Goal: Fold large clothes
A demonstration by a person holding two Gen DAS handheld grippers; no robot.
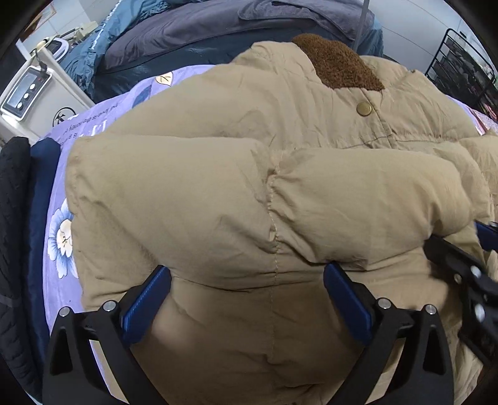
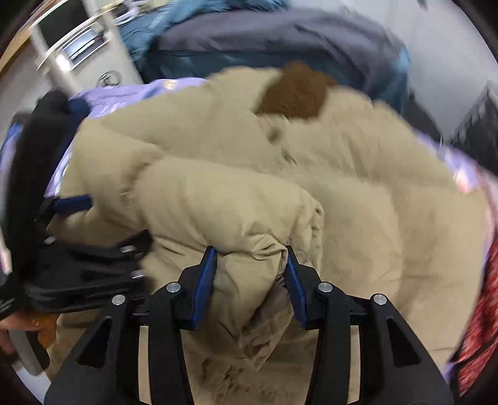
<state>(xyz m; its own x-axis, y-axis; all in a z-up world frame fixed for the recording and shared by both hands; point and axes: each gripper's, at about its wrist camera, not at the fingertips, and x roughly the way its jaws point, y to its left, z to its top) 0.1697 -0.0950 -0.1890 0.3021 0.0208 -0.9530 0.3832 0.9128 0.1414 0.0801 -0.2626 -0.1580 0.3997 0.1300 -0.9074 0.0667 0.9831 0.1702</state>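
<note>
You face one tan puffer jacket [image 1: 249, 193] with one brown fleece collar [image 1: 337, 62] and one brass snap [image 1: 364, 108], spread over one floral purple sheet [image 1: 59, 236]. You work two tools: left [image 1: 247, 303], right [image 2: 250, 285]. One white appliance [image 1: 28, 93] stands bedside.

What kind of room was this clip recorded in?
Most likely a bedroom. The tan puffer jacket lies on a lilac floral bedsheet, rumpled blue-grey bedding is heaped behind it, and a white bedside cabinet stands at the left.
</note>
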